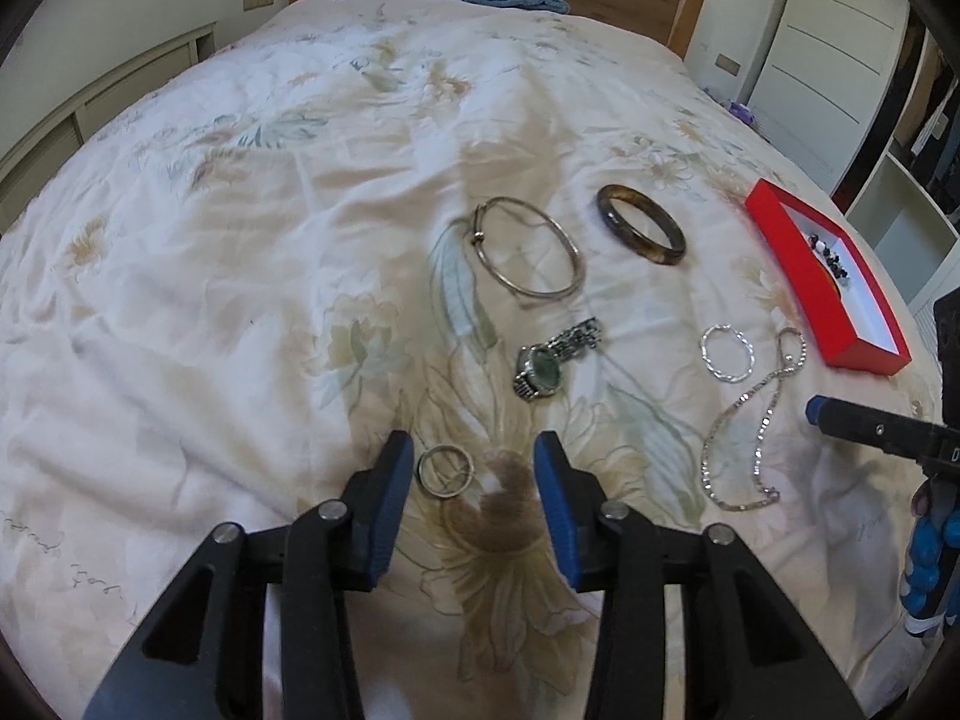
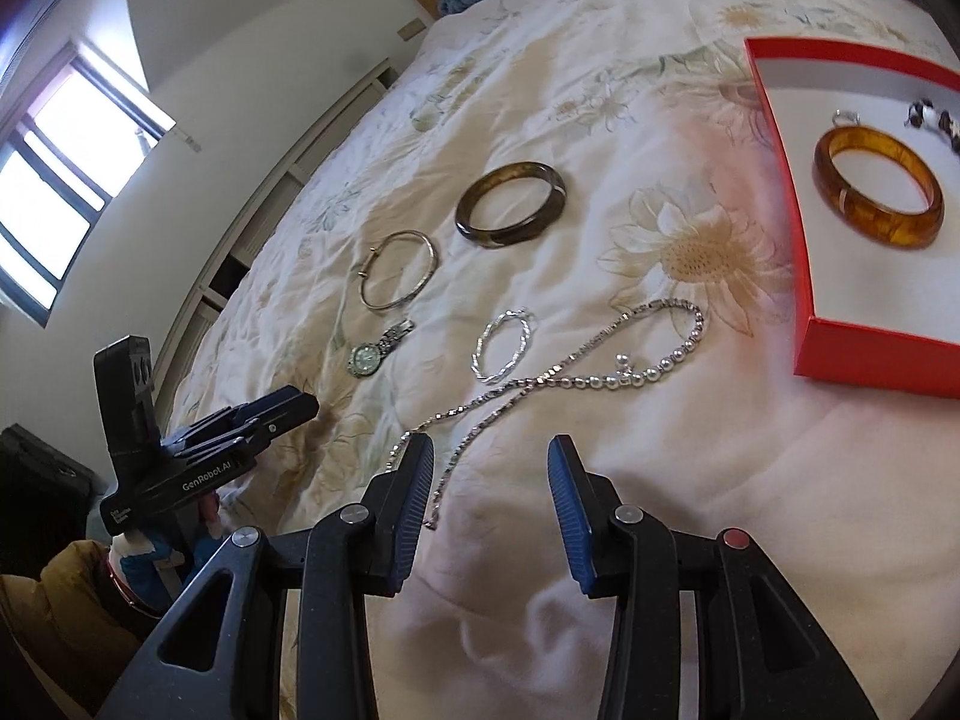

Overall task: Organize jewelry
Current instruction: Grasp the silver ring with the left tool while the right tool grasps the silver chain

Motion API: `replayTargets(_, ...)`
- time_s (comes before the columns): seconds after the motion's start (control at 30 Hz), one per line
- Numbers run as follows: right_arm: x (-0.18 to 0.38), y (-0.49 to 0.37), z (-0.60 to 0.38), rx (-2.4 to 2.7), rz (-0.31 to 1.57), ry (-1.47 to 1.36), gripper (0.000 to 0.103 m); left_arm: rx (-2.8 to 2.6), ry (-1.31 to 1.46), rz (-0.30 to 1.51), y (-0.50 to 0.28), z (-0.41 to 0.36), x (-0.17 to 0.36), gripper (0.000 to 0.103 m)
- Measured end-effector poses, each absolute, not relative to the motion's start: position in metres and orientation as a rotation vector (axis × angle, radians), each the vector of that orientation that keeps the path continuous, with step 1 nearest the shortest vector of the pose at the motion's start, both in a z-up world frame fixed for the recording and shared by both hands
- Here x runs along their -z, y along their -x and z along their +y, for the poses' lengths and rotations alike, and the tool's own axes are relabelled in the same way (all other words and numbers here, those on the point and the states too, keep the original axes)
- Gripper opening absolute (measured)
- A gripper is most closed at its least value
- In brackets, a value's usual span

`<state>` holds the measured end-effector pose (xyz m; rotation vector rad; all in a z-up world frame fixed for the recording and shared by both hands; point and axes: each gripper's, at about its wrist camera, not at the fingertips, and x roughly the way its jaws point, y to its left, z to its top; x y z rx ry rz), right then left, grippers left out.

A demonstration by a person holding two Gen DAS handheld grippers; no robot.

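On the bed (image 1: pixel 240 300) the left hand-held gripper (image 1: pixel 474 468) hangs released, its jaws apart with a small silver ring (image 1: pixel 445 471) lying on the quilt between them, just beside the left pad and untouched. Further right lie a watch (image 1: pixel 543 369), a thin silver bangle (image 1: pixel 528 255), a dark bangle (image 1: pixel 641 233), a twisted silver bracelet (image 1: pixel 727 353) and a beaded necklace (image 2: pixel 540 384) — its chain end reaches between the released jaws of the right hand-held gripper (image 2: pixel 492 474). Rightmost, a red box (image 2: pixel 780 180) holds an amber bangle (image 2: pixel 879 195).
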<state>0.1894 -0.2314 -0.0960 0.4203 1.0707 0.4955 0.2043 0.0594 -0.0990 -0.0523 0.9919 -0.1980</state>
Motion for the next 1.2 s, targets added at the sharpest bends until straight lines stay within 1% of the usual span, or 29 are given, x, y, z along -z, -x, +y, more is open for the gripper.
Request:
replayTargets(0.2,0.106,-0.194,-0.227,-0.502,1.090,-0.424,0.041,0.214,0.103,0.996,-0.206,0.068,0.103,0.034)
replayTargets(0.37,0.107,-0.196,-0.227,-0.503,1.091,-0.421,0.041,0.213,0.144,1.005,-0.207,0.076,0.106,0.028)
replayTargets(0.6,0.110,-0.197,-0.228,-0.500,1.096,-0.418,0.040,0.211,0.103,1.042,-0.209,0.067,0.116,0.026)
replayTargets(0.67,0.111,-0.198,-0.228,-0.499,1.097,-0.424,0.040,0.210,0.099,1.041,-0.209,0.066,0.117,0.023)
replayTargets(0.9,0.117,-0.208,-0.231,-0.504,1.093,-0.471,0.040,0.210,0.083,1.037,-0.208,0.065,0.119,0.020)
replayTargets(1.07,0.120,-0.218,-0.234,-0.507,1.083,-0.511,0.040,0.208,0.082,1.031,-0.208,0.065,0.119,0.013)
replayTargets(1.2,0.124,-0.227,-0.235,-0.498,1.072,-0.545,0.040,0.209,0.077,1.023,-0.207,0.064,0.118,0.009)
